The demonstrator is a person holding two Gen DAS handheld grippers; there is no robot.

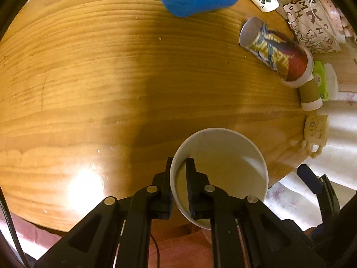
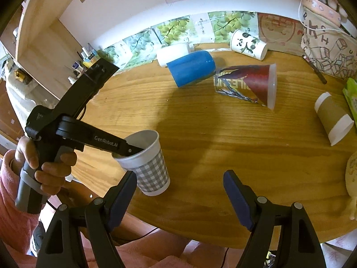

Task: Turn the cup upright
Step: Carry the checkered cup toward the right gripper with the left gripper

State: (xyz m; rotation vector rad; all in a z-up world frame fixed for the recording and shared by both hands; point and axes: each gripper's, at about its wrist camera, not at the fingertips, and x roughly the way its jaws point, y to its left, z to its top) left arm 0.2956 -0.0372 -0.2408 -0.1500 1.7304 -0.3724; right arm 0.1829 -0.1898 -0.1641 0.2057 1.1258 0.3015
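A paper cup with a grey check pattern (image 2: 151,174) stands mouth up, tilted a little, near the front edge of the round wooden table (image 2: 212,151). My left gripper (image 1: 179,167) is shut on its rim, one finger inside and one outside; the cup's white inside (image 1: 223,163) fills the left wrist view. In the right wrist view the left gripper (image 2: 131,151) reaches in from the left, held by a hand. My right gripper (image 2: 178,189) is open and empty, just in front of the cup and to its right.
Other cups lie on their sides: a blue one (image 2: 191,68), a red patterned one (image 2: 247,84), a brown-sleeved one (image 2: 334,118), a panda one (image 2: 247,43) and a white one (image 2: 173,53). A printed bag (image 2: 328,51) stands at the back right. A cream mug (image 1: 316,129) sits at the table's right edge.
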